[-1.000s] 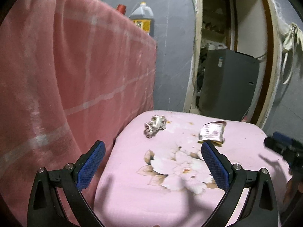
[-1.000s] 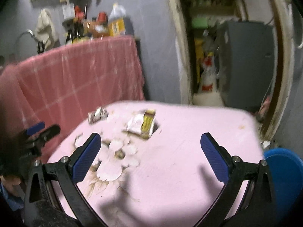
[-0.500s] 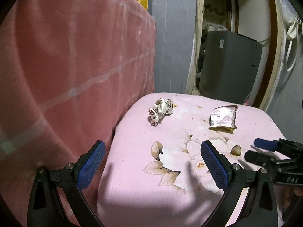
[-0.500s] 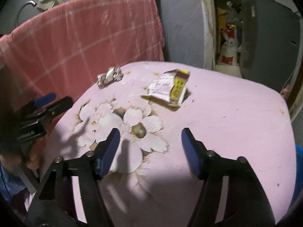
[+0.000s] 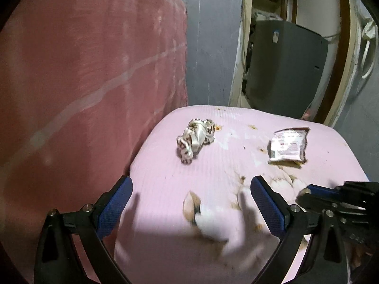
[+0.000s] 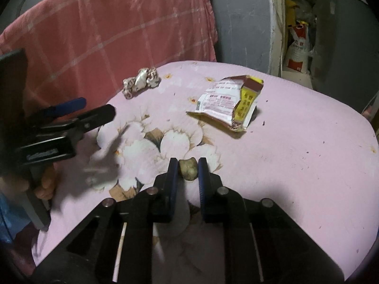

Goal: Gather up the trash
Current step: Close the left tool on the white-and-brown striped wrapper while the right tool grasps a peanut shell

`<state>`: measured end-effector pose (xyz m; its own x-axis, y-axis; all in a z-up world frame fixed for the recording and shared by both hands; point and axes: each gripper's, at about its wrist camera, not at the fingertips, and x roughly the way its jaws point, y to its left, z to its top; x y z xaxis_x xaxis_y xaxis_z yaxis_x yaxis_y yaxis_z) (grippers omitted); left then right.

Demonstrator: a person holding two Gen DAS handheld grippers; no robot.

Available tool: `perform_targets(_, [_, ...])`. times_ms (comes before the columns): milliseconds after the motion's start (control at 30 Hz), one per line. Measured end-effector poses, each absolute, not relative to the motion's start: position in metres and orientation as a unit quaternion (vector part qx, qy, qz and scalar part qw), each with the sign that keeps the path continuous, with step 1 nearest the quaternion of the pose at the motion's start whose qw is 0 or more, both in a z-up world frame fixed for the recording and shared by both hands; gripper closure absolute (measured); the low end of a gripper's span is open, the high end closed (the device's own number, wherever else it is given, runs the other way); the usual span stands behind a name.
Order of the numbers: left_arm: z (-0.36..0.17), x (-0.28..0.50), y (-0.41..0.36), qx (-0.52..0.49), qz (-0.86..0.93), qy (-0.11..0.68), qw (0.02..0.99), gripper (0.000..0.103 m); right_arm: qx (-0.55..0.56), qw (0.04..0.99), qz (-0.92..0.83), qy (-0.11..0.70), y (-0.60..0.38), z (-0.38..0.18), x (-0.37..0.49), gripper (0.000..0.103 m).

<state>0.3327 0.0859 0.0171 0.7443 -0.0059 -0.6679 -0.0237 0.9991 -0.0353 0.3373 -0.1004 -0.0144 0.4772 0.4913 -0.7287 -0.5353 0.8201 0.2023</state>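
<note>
On the pink flowered surface (image 6: 308, 153) lie a crumpled silvery wrapper (image 6: 141, 81), a torn flat packet (image 6: 227, 101) and a small brown lump (image 6: 187, 169). My right gripper (image 6: 187, 165) is closing; its blue pads sit against both sides of the lump. In the left wrist view that gripper (image 5: 305, 193) comes in from the right edge. My left gripper (image 5: 191, 182) stands open and holds nothing, hovering over the surface (image 5: 165, 165) short of the crumpled wrapper (image 5: 195, 139). The packet (image 5: 287, 146) lies to its right. The left gripper (image 6: 99, 108) shows at the left of the right wrist view.
A pink checked cloth (image 5: 83, 71) hangs along the left and back (image 6: 118, 23). A grey cabinet (image 5: 284, 66) and a white sack (image 6: 297, 52) stand in the doorway behind. A hand (image 6: 45, 184) holds the left gripper.
The right jaws have gone from wide apart to narrow around the brown lump. Both grippers have moved forward and lower over the surface; the left is nearer the crumpled wrapper.
</note>
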Motion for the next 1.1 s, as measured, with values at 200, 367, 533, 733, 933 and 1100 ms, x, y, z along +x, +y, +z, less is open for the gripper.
perform_targets(200, [0.016, 0.362, 0.093, -0.037, 0.004, 0.377, 0.926, 0.022, 0.007, 0.866, 0.298, 0.401, -0.111, -0.009, 0.345, 0.087])
perform_targets(367, [0.013, 0.377, 0.092, -0.035, 0.0, 0.384, 0.923, 0.036, 0.021, 0.869, 0.299, 0.394, -0.116, -0.007, 0.345, 0.087])
perform_targets(533, [0.006, 0.388, 0.086, -0.022, 0.002, 0.396, 0.918, 0.06, 0.022, 0.869, 0.3, 0.394, -0.116, -0.007, 0.345, 0.087])
perform_targets(733, [0.005, 0.39, 0.078, -0.002, 0.002, 0.4, 0.917, 0.074, 0.035, 0.867, 0.305, 0.394, -0.12, -0.008, 0.344, 0.087])
perform_targets(933, [0.002, 0.394, 0.075, 0.0, 0.001, 0.406, 0.914, 0.088, 0.042, 0.866, 0.305, 0.393, -0.124, -0.008, 0.342, 0.087])
perform_targets(1100, [0.004, 0.388, 0.077, -0.006, 0.0, 0.398, 0.917, 0.092, 0.041, 0.868, 0.304, 0.39, -0.126, -0.008, 0.34, 0.087])
